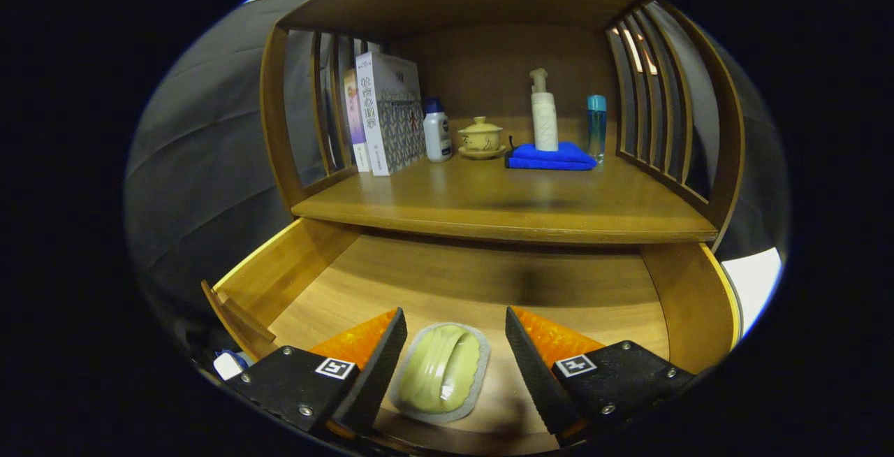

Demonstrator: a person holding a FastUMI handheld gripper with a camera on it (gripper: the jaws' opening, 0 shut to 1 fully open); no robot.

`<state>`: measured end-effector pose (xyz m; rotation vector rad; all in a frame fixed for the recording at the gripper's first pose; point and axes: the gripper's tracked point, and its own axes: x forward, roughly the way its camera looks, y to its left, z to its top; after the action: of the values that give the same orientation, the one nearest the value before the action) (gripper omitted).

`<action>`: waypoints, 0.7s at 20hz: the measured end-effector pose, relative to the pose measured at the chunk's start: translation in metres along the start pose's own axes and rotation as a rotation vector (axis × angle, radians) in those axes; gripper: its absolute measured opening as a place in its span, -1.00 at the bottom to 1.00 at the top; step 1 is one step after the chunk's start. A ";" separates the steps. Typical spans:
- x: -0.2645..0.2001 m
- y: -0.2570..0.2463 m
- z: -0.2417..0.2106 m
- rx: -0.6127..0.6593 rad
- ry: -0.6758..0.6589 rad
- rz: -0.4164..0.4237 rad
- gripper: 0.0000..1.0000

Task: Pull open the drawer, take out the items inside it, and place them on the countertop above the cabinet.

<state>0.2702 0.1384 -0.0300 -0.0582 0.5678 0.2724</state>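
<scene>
- Gripper view, bottom centre: the gripper (455, 345) has its fingers spread wide, holding nothing.
- Between the fingers, a green soap-like item (441, 371) lies in a grey dish (476, 381) on the floor of the open drawer (293, 268), touching neither finger.
- Above the drawer, mid-frame, is the countertop (503, 205).
- At its back stand books (386, 121), a white bottle (437, 132), a lidded cup (480, 137), a pump bottle (544, 111) on a blue cloth (552, 157) and a blue-capped bottle (596, 127).

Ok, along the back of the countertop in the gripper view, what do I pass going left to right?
Upright books → white bottle with blue cap → yellow lidded ceramic cup → white pump bottle on folded blue cloth → clear blue-capped bottle.
</scene>
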 end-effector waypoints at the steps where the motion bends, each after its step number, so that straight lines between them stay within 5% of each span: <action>1: 0.002 0.002 -0.004 -0.020 0.033 0.011 0.77; 8: 0.013 0.004 -0.018 0.028 0.141 0.066 0.56; 13: 0.016 0.010 -0.017 0.058 0.100 0.089 -0.42; 14: 0.016 0.012 -0.016 0.065 0.086 0.098 -0.46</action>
<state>0.2712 0.1517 -0.0517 0.0210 0.6655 0.3483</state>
